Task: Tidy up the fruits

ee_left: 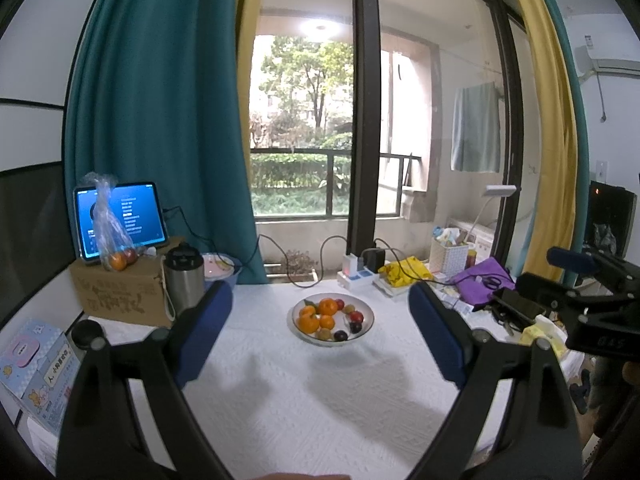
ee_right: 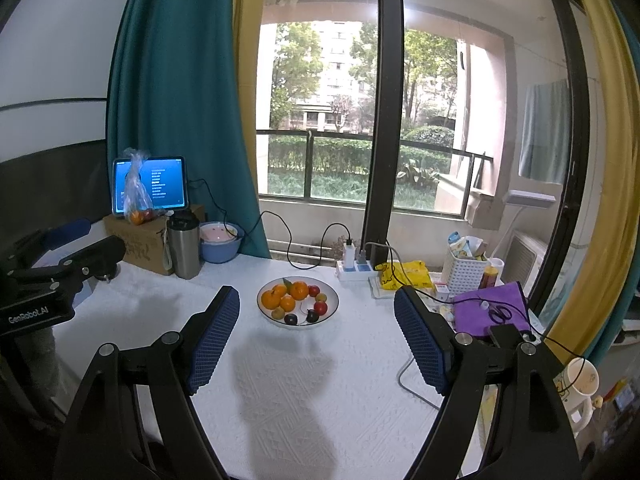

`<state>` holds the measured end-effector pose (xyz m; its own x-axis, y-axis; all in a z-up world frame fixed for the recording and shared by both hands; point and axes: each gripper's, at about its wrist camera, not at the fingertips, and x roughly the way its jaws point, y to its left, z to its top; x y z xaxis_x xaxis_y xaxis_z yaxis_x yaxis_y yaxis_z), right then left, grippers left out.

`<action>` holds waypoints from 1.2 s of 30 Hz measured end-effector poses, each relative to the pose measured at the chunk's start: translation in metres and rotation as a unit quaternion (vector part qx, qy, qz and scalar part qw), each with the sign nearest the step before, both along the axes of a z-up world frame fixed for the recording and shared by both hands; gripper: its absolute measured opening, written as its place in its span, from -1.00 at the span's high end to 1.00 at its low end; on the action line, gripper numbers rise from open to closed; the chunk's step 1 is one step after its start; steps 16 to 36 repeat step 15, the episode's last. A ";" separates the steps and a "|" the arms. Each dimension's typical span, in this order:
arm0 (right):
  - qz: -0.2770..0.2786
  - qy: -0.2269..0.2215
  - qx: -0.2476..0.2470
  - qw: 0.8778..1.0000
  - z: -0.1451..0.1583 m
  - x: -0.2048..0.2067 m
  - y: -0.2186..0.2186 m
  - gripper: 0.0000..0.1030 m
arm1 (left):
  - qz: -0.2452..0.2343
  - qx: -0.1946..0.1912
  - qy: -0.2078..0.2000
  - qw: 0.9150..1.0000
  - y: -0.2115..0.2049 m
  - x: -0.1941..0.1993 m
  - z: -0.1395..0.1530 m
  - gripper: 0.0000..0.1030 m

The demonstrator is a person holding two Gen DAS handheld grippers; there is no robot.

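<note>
A white plate (ee_left: 366, 326) (ee_right: 330, 312) stands on the white tablecloth and holds several oranges (ee_left: 310, 322) (ee_right: 299, 290) and small red and dark fruits (ee_left: 355, 316) (ee_right: 321, 307). A clear plastic bag with more fruit (ee_left: 116, 258) (ee_right: 138, 212) rests on a cardboard box at the back left. My left gripper (ee_left: 320, 300) hangs open above the cloth, short of the plate, nothing between its blue pads. My right gripper (ee_right: 316, 300) is likewise open and empty, the plate lying ahead between its fingers. Each gripper shows at the edge of the other's view.
A steel flask (ee_left: 184, 284) (ee_right: 183, 248), a blue bowl (ee_right: 220, 244) and a tablet (ee_left: 120, 220) stand at the back left. A power strip (ee_right: 356, 270), yellow bag (ee_right: 406, 274), white basket (ee_right: 466, 268) and purple cloth (ee_right: 490, 308) crowd the right. A cable (ee_right: 416, 388) trails over the cloth.
</note>
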<state>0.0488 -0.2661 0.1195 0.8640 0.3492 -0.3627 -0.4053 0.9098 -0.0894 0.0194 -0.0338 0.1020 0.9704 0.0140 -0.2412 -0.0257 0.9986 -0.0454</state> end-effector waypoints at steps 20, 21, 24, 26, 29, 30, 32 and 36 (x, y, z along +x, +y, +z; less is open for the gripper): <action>0.000 0.009 0.000 1.000 -0.003 0.008 0.000 -0.60 | -0.006 0.002 -0.007 1.000 -0.005 0.003 0.003 -0.77; 0.000 0.009 0.000 1.000 -0.003 0.008 0.000 -0.60 | -0.006 0.002 -0.007 1.000 -0.005 0.003 0.003 -0.77; 0.000 0.009 0.000 1.000 -0.003 0.008 0.000 -0.60 | -0.006 0.002 -0.007 1.000 -0.005 0.003 0.003 -0.77; 0.000 0.009 0.000 1.000 -0.003 0.008 0.000 -0.60 | -0.006 0.002 -0.007 1.000 -0.005 0.003 0.003 -0.77; 0.000 0.009 0.000 1.000 -0.003 0.008 0.000 -0.60 | -0.006 0.002 -0.007 1.000 -0.005 0.003 0.003 -0.77; 0.000 0.009 0.000 1.000 -0.003 0.008 0.000 -0.60 | -0.006 0.002 -0.007 1.000 -0.005 0.003 0.003 -0.77; 0.000 0.009 0.000 1.000 -0.003 0.008 0.000 -0.60 | -0.006 0.002 -0.007 1.000 -0.005 0.003 0.003 -0.77; 0.000 0.009 0.000 1.000 -0.003 0.008 0.000 -0.60 | -0.006 0.002 -0.007 1.000 -0.005 0.003 0.003 -0.77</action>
